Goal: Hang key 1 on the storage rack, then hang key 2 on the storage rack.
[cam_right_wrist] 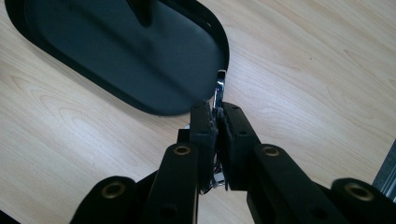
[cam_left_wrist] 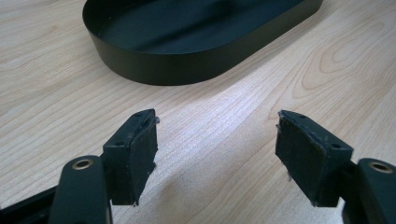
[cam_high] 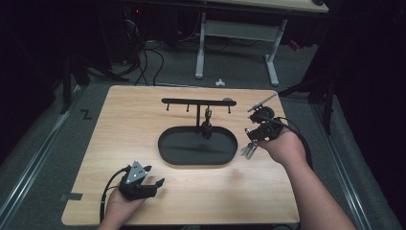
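Note:
A black oval tray [cam_high: 167, 154] lies mid-table, and a black T-shaped rack [cam_high: 198, 101] with small hooks rises from its far side. A dark item [cam_high: 208, 116] hangs from one hook. My right gripper [cam_high: 252, 139] hovers just off the tray's right end, shut on a small silvery metal item [cam_high: 248, 150] that dangles under it. In the right gripper view the shiny strip [cam_right_wrist: 220, 86] sticks up between the pressed jaws of the right gripper [cam_right_wrist: 217, 111], close to the tray's rim [cam_right_wrist: 225, 46]. My left gripper [cam_high: 154, 175] rests at the front left, open and holding nothing [cam_left_wrist: 217, 140], short of the tray [cam_left_wrist: 177, 72].
The wooden table [cam_high: 119, 124] has bare room left and front of the tray. Beyond its far edge are a white desk frame [cam_high: 273, 62] and cables on the floor [cam_high: 148, 62]. A metal rail [cam_high: 28, 167] runs along the floor at the left.

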